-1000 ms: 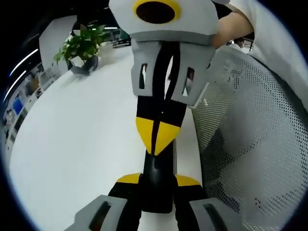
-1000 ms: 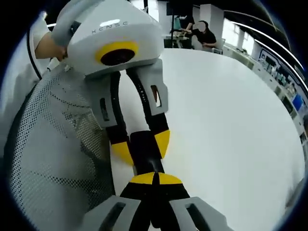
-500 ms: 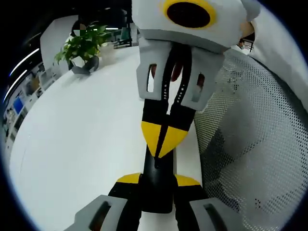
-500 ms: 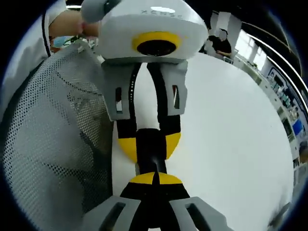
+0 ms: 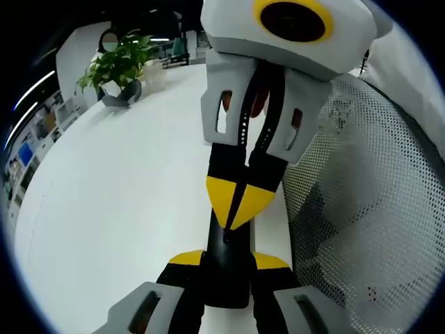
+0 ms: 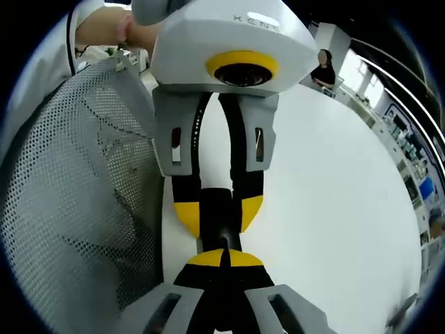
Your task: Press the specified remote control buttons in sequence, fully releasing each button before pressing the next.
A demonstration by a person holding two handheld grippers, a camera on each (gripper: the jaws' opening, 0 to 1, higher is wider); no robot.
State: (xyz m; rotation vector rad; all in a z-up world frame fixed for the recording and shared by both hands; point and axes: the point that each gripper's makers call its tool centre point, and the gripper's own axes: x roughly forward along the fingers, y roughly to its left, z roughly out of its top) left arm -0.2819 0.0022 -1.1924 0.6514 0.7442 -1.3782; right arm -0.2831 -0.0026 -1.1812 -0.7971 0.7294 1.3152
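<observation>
Here the black remote control [image 5: 226,268] stands out from between the jaws of the left tool [image 5: 226,259], which pinches its sides above the white desk [image 5: 118,202]. The right tool [image 5: 238,202], pressed together at its yellow tips, touches the remote's upper face. In the right gripper view the remote [image 6: 221,219] sits between the left tool's [image 6: 219,214] yellow pads, the right tool [image 6: 224,259] meeting it. A grey mesh chair back [image 6: 76,181] stands beside the desk, a potted plant [image 5: 118,69] farther off.

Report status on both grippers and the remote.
Left gripper shut on the black remote, held over the white table. Right gripper shut, tips down on the remote. Mesh chair back alongside, not blocking.
</observation>
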